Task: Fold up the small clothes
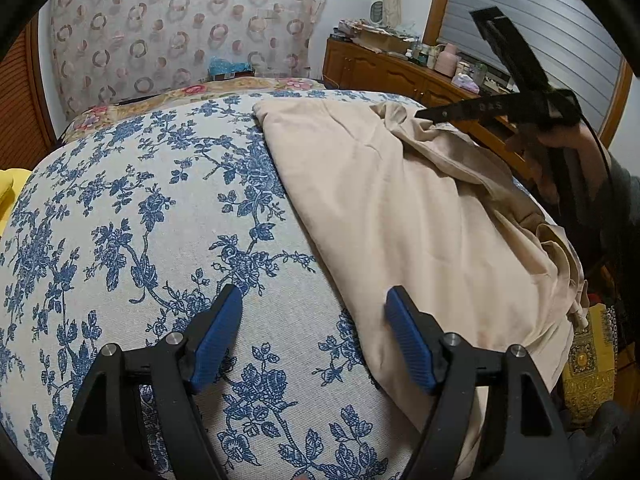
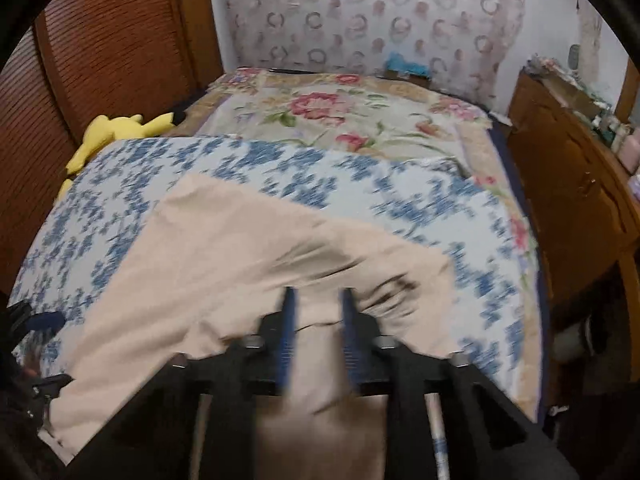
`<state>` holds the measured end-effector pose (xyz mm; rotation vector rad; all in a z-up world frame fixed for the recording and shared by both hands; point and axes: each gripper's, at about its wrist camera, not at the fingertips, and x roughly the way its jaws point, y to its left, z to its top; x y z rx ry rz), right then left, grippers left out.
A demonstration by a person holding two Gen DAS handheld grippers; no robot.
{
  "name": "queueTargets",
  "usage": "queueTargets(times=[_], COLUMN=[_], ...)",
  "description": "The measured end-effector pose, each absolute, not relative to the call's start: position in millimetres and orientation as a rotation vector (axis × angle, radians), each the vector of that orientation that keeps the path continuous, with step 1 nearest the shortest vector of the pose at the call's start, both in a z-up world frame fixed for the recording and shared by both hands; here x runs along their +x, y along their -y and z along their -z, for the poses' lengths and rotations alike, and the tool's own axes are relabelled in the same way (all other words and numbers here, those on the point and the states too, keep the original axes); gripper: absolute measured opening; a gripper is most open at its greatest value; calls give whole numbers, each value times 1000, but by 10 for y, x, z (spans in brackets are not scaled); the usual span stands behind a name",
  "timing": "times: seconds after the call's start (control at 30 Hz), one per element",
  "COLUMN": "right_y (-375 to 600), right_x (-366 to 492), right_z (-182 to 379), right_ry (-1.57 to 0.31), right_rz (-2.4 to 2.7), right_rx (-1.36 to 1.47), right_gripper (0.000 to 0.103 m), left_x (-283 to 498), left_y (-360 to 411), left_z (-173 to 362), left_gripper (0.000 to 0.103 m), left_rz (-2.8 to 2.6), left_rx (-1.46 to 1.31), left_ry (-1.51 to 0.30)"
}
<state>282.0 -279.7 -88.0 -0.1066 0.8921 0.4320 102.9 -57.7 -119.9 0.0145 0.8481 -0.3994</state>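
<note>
A beige garment [image 1: 400,208] lies on the blue-flowered bedspread [image 1: 140,220], spread flat at the left and bunched at the right. My left gripper [image 1: 314,300] is open and empty, low over the bedspread beside the garment's near left edge. My right gripper [image 2: 318,296] is shut on a bunch of the beige garment [image 2: 240,248] and lifts it a little; this view is motion-blurred. In the left wrist view the right gripper [image 1: 424,114] shows at the far right, pinching the bunched cloth.
A wooden dresser [image 1: 400,68] with bottles and clutter stands right of the bed. A yellow plush toy [image 2: 112,132] lies at the bed's left edge by a wooden louvred door [image 2: 100,52]. A pink-flowered cover [image 2: 340,120] lies farther back, with a patterned curtain [image 1: 180,28] behind.
</note>
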Motion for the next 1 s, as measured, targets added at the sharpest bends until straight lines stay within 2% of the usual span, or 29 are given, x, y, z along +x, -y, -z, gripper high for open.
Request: queueTargets(times=[0.1,0.53,0.63,0.67,0.7,0.73,1.0], right_y=[2745,2654,2772,2800,2831,2861,3148], right_x=[2730,2876,2979,2980,2983,2974,2757], right_z=[946,1047,1062,1050,1040,1014,738], right_ry=[-910,-1000,-1005,-1000,-990,-979,-846], right_rz=[-467,-496,-488,-489,-493,-492,-413], right_rx=[-74,11,98,109,118,121,134], right_gripper=[55,54,39,30,15,10,7], left_x=[1029,1025,1025,1023,1023,1023,1027], left_y=[576,567,567,565,566,567,574], left_z=[1198,1199,1199,1199,1199,1199,1205], left_gripper=[76,76,76,76,76,76,78], left_rz=[399,402,402,403,403,403,405], left_rx=[15,11,12,12,12,12,22], left_ry=[-848,-848,-848,-848,-848,-848,-850])
